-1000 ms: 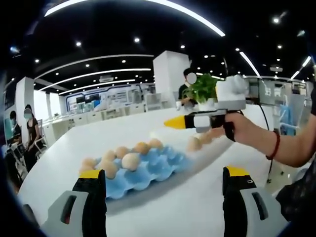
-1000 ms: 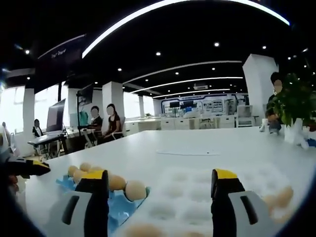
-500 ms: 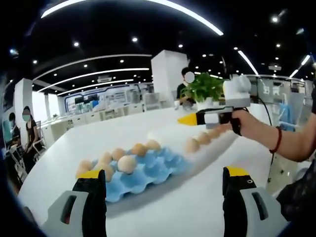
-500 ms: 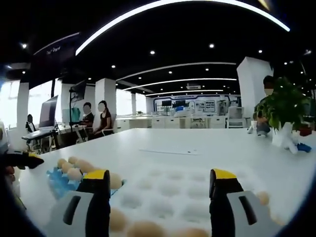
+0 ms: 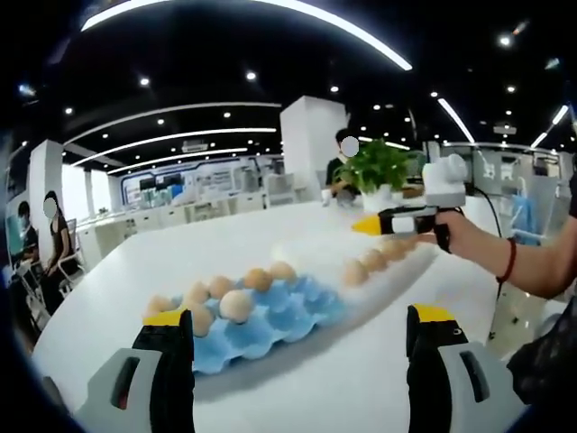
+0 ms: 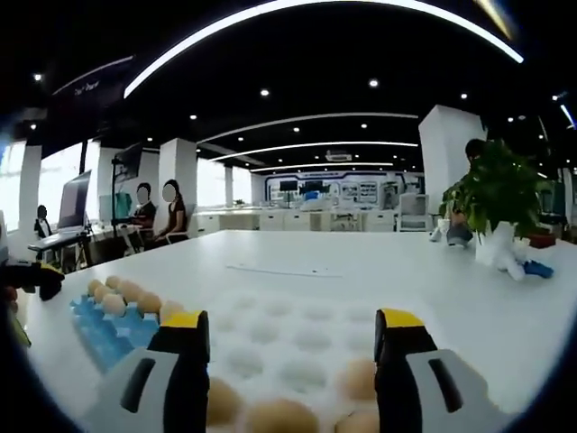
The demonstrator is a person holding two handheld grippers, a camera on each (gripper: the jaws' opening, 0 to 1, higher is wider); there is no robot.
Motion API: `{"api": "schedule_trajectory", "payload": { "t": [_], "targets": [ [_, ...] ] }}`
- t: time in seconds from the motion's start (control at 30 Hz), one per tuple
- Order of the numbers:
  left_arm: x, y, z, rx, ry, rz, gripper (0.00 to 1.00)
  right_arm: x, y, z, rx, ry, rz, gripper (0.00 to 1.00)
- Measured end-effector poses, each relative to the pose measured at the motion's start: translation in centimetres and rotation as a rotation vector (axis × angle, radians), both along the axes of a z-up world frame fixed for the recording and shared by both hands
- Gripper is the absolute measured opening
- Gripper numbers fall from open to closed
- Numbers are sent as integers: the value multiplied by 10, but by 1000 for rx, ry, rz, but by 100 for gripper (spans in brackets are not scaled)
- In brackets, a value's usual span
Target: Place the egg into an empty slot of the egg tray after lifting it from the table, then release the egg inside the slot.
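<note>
Blue egg tray (image 5: 261, 316) sits left of centre in the left gripper view, on the white surface (image 5: 180, 248), with a handful of brown eggs along its far and left slots and the near slots bare. Left claw (image 5: 302, 347) rises from the bottom of that frame, jaws wide apart with nothing between them. Further right, a row of loose eggs (image 5: 374, 260) lies on what looks like a white tray, too pale to make out well. Above them the right claw (image 5: 371, 225) comes in from the right edge in a person's hand (image 5: 464, 236); can't tell from this angle whether its yellow tips are apart.

Over in the right gripper view, the blue tray (image 6: 113, 327) is at lower left, white egg tray (image 6: 288, 338) in the middle, its dimples mostly bare, a few brown eggs (image 6: 279, 417) blurred along the bottom edge. Right claw (image 6: 293, 334) stands spread open over them, gripping nothing. Potted plant (image 6: 498, 194) at the right.
</note>
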State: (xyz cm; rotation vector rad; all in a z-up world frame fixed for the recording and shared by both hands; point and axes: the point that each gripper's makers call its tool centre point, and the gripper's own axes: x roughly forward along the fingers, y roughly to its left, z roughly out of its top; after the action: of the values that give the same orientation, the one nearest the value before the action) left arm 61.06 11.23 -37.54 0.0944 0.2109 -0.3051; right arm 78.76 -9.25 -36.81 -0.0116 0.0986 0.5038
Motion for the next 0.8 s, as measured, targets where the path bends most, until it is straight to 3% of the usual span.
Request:
{"api": "schedule_trajectory", "payload": {
  "t": [0.5,0.57,0.8],
  "targets": [
    [0,-18,-6,4,17,-34,100,9,-28,-14,17,59,-56,67],
    [-1,-18,-6,4,17,-32,100,11,-31,-18,-4,64,-62,62],
    [-2,-16,-8,0,20,-24,100,12,-39,-27,-1,93,-71,59]
  ]
}}
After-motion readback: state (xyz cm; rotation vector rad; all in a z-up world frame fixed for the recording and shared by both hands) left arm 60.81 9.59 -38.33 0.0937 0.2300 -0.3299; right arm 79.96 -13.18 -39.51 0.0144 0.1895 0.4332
